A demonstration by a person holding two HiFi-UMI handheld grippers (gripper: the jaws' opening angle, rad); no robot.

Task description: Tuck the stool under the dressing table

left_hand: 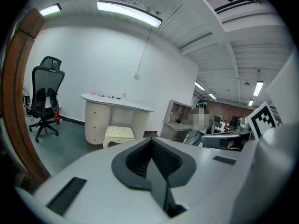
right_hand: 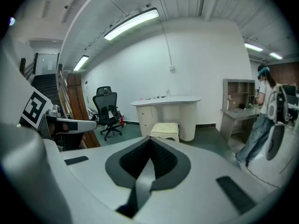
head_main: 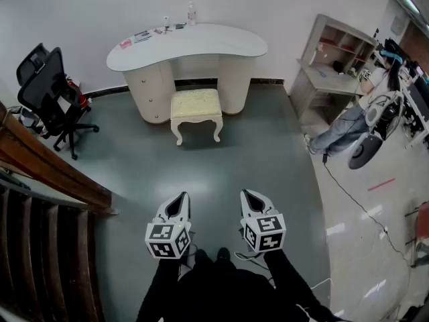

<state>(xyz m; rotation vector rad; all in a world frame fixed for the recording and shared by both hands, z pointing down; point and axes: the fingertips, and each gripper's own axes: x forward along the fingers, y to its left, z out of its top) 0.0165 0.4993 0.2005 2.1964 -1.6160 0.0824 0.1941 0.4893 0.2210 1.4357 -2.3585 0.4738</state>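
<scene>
Both my left gripper (head_main: 179,200) and right gripper (head_main: 249,198) have their jaws closed together, holding nothing. One stool (head_main: 196,106) stands on the floor just in front of the one dressing table (head_main: 214,40), well apart from both grippers. Only the gripper views show the ceiling lights (left_hand: 128,12).
</scene>
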